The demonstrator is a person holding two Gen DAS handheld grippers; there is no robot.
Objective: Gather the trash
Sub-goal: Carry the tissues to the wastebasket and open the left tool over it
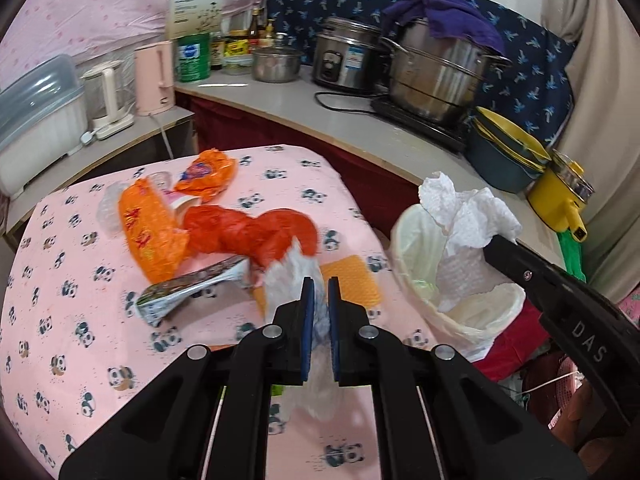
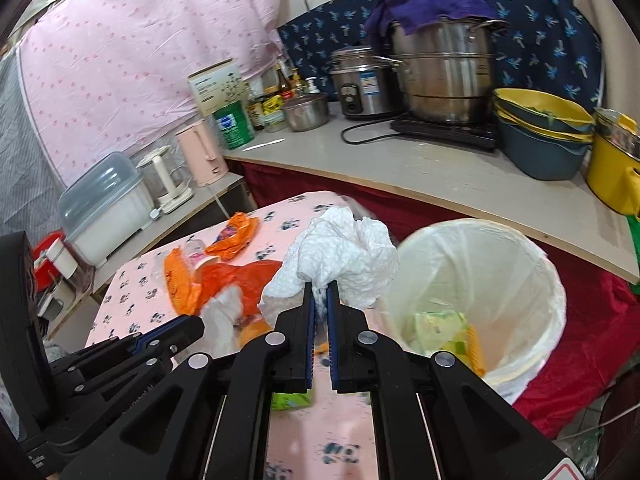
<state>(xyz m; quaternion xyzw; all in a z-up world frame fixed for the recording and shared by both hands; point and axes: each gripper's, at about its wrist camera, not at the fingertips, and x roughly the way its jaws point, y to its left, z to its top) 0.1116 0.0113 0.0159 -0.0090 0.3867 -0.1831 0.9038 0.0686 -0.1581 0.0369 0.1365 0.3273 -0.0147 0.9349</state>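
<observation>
My left gripper (image 1: 320, 285) is shut on a clear white plastic bag (image 1: 294, 276) above the pink panda tablecloth (image 1: 80, 280). My right gripper (image 2: 320, 288) is shut on a crumpled white paper towel (image 2: 340, 264), held beside the rim of the white-lined trash bin (image 2: 520, 264). In the left wrist view the towel (image 1: 464, 208) hangs over the bin (image 1: 412, 256). On the table lie orange snack wrappers (image 1: 152, 232), a red plastic bag (image 1: 248, 232), a silver foil packet (image 1: 188, 286) and an orange sponge cloth (image 1: 352, 280). Green and yellow wrappers (image 2: 444, 332) lie in the bin.
A counter (image 1: 304, 108) behind the table holds a steel pot with a purple cloth (image 1: 440, 68), a rice cooker (image 1: 344, 56), stacked bowls (image 1: 508, 152), a yellow pot (image 1: 560, 196), a pink kettle (image 1: 154, 76) and bottles. A red cloth (image 2: 592, 340) lies under the bin.
</observation>
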